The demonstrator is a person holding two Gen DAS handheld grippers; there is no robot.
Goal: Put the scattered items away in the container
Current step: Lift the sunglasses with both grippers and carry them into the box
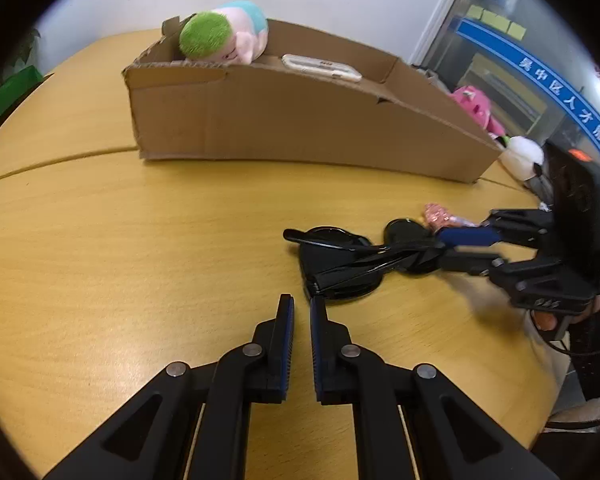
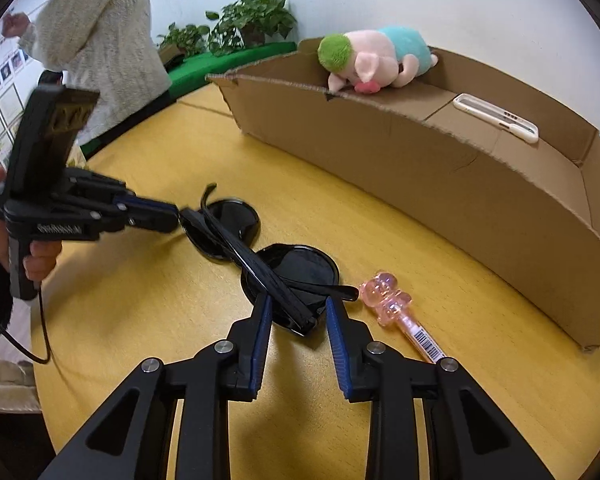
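table: yellow wood-look top (image 1: 120,240) with a seam running across it on the left, pretty bare apart from the bits below
box: long open cardboard box (image 1: 300,128) sitting at about 12 o'clock in the left wrist view, up at 1-2 o'clock in the right one
in the box: plush pig (image 2: 376,60) with a green cap at one end, white flat case (image 2: 496,118) lying on the floor of it
sunglasses: black pair (image 2: 284,268) on the table in front of the box, arms folded
left gripper: (image 1: 301,308) fingers basically together, only a thin gap, nothing in it, tips right at the near lens
right gripper: (image 2: 296,312) fingers apart, straddling the other end of the sunglasses; can't tell if the pads actually touch
pink toy stick: (image 2: 400,312) on the table just right of the right gripper, around 3 o'clock
room: white wall, potted plants (image 2: 240,24) on a green mat in the corner, glass door with a blue strip (image 1: 540,80), someone in a cream knit sweater (image 2: 96,32) standing at 10 o'clock
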